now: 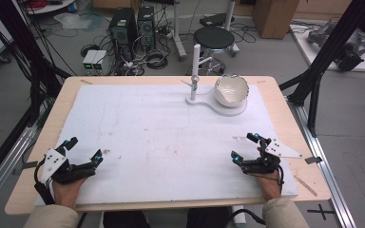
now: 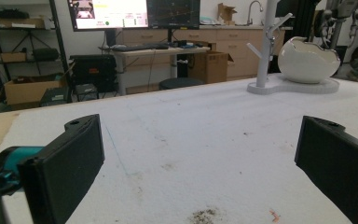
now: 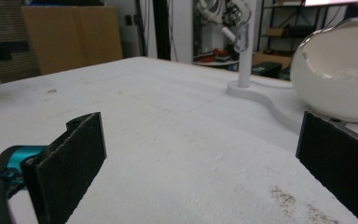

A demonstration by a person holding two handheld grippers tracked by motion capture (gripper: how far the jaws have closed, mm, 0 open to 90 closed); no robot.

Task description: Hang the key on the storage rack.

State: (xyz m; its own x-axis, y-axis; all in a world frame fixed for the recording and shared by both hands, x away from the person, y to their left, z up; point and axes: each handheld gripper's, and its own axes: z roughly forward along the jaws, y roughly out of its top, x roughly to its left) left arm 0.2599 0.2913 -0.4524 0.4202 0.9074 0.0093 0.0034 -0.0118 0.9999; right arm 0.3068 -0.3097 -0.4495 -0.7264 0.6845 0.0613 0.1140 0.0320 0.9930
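A white egg-shaped bowl rests on a white stand base with an upright peg post at the far right of the white mat. My left gripper lies at the near left, open, nothing between its jaws. At the near right my right gripper is open too and holds nothing. The left gripper view has the bowl and post far off past wide-apart jaws. The right gripper view shows the bowl close at the right and the post behind.
The white mat covers a wooden table. Dark specks mark the mat near both grippers. Beyond the far edge stand a black stool, computer towers and cables. Black frame posts flank the table.
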